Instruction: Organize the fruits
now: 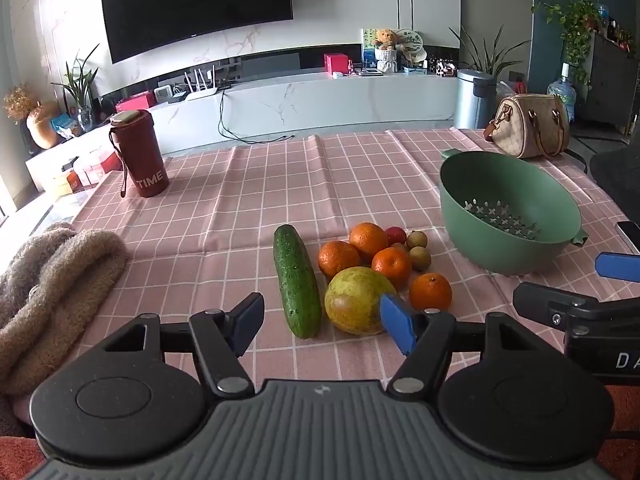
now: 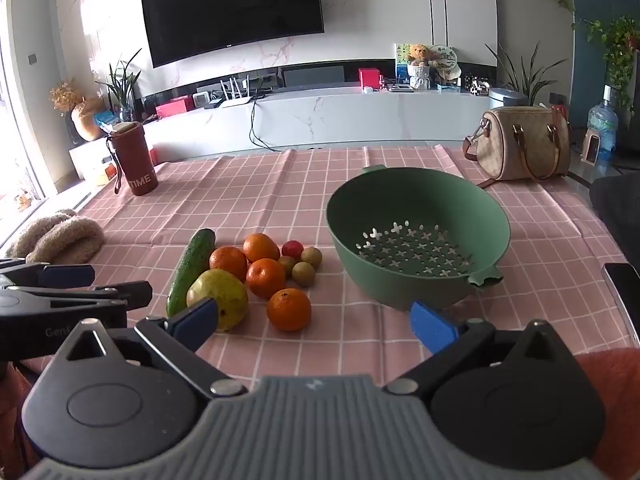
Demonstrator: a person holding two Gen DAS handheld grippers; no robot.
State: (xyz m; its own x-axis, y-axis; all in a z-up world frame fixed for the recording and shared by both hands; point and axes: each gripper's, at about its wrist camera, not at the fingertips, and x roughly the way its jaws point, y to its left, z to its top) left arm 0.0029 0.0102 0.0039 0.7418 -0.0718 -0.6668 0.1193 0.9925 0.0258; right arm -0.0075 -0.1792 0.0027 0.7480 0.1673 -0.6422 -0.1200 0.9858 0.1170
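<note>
Both grippers, left [image 1: 322,322] and right [image 2: 314,320], wide open, empty. Risk: nudged pear [image 2: 218,298] scattering oranges [image 2: 289,309] beside colander [image 2: 418,204].

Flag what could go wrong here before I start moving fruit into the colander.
1. The oranges and small round fruits lie loose and touching; picking one may roll its neighbours.
2. The green colander sits tilted, so dropped fruit might tip it.
3. Both grippers, left and right, hover close together and could collide.

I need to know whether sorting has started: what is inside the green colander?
Nothing: the green colander shows only its bare perforated bottom. The near wall hides a strip of the inside. All the fruit lies on the tablecloth beside it.
</note>
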